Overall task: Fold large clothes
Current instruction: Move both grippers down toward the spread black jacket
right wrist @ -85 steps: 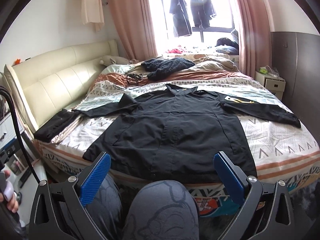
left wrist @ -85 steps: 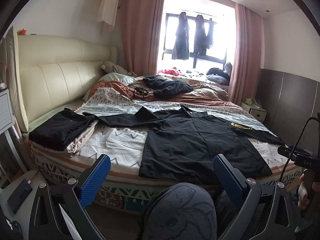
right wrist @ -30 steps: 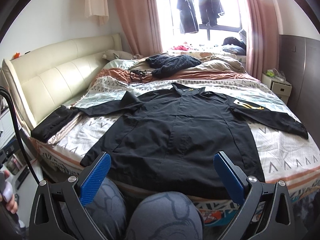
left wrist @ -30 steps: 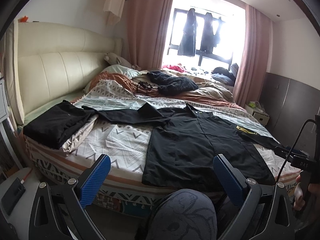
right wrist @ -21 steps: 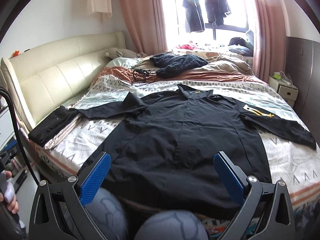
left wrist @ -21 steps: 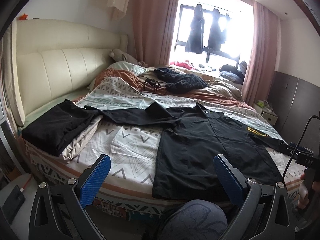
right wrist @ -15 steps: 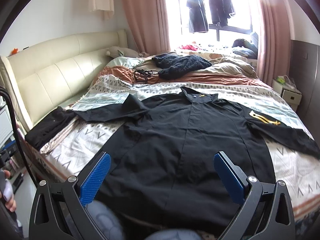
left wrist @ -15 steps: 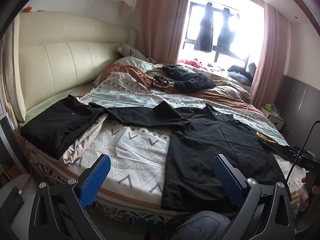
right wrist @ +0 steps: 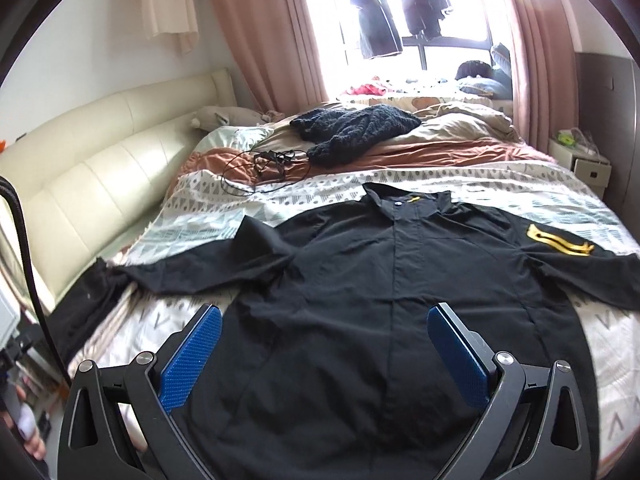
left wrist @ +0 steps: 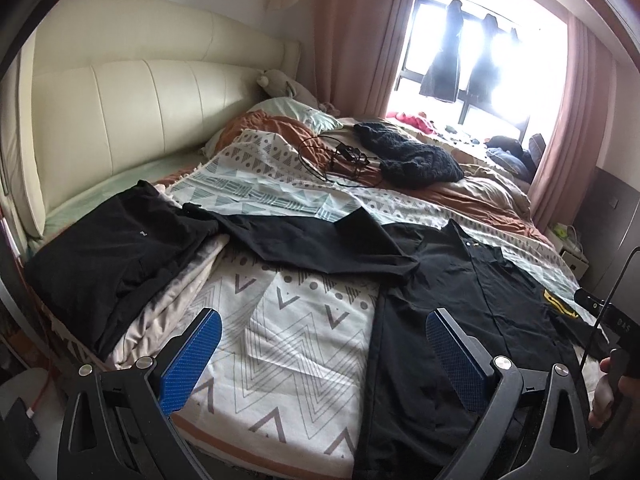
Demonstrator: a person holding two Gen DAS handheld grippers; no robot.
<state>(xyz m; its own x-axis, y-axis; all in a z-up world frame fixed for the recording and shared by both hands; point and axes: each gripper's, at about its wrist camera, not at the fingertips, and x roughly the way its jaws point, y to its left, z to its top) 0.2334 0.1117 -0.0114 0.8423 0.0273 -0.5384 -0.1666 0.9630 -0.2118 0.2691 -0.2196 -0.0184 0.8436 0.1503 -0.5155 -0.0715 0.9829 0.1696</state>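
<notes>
Large black button-front shirt point(right wrist: 396, 300) lies spread flat at the bed's point(left wrist: 276, 344) near edge. Your left hand-held gripper point(left wrist: 320, 354) and right hand-held gripper point(right wrist: 324, 354) gape wide, empty. Pinch sleeve cuffs cleanly, single layer.

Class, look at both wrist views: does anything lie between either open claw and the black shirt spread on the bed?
Nothing visible does. The right claw and left claw hang open above the black button-front shirt.

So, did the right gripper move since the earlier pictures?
Yes. The right gripper went forward over the bed: the black shirt now fills its view, and the knees are gone.
</notes>
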